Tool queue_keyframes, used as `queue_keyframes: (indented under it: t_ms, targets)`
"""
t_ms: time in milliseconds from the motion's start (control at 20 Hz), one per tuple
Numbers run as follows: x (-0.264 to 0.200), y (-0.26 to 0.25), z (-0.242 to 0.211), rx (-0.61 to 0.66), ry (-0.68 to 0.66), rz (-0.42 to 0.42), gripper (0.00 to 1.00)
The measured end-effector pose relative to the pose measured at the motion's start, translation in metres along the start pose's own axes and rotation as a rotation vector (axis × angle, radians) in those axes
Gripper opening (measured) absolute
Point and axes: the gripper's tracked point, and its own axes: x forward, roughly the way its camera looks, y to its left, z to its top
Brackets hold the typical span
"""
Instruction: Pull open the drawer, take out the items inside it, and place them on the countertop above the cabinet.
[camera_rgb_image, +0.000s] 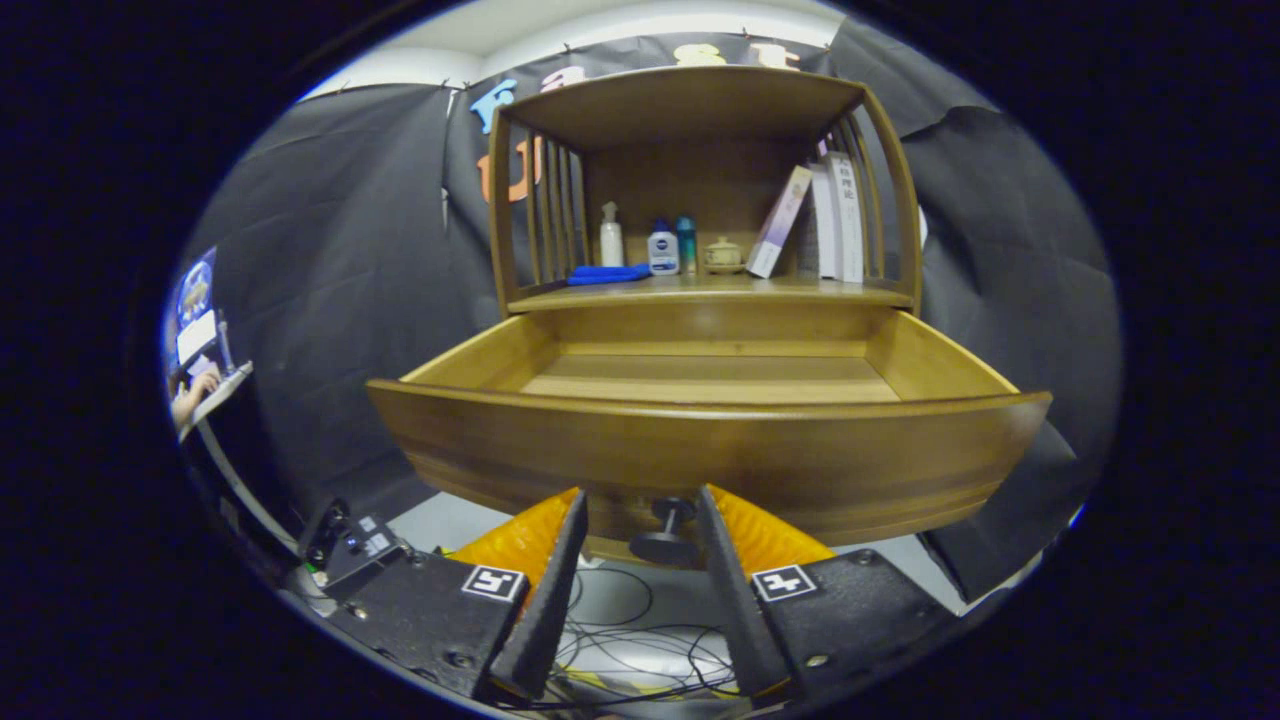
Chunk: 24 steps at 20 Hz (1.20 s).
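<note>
Gripper view: gripper (640, 520) sits low w/ fingers spread apart, holding nothing; the dark drawer knob (668, 530) stands in the gap betw them, touching neither. Cables (620, 640) trail on the floor under the knob. Drawer (700, 455) is pulled well out, its curved front just beyond the fingertips; inside only bare wood floor shows. Above and behind the drawer is the countertop (700, 292), w/ a blue cloth (607, 273) at its left, then a white pump bottle (611, 236), a white-and-blue bottle (662, 248), a teal bottle (686, 244), a small lidded pot (722, 254), and books (820, 222) leaning at right.
</note>
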Motion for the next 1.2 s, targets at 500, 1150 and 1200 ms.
queue_keyframes:
  t_ms: [500,1150,1200]
  targets:
    - [0.026,-0.001,0.082,0.023,0.099,-0.002,0.82]
    - [0.127,-0.034,0.054,0.109,0.543,-0.098,0.8]
    - [0.131,-0.035,0.049,0.108,0.569,-0.107,0.8]
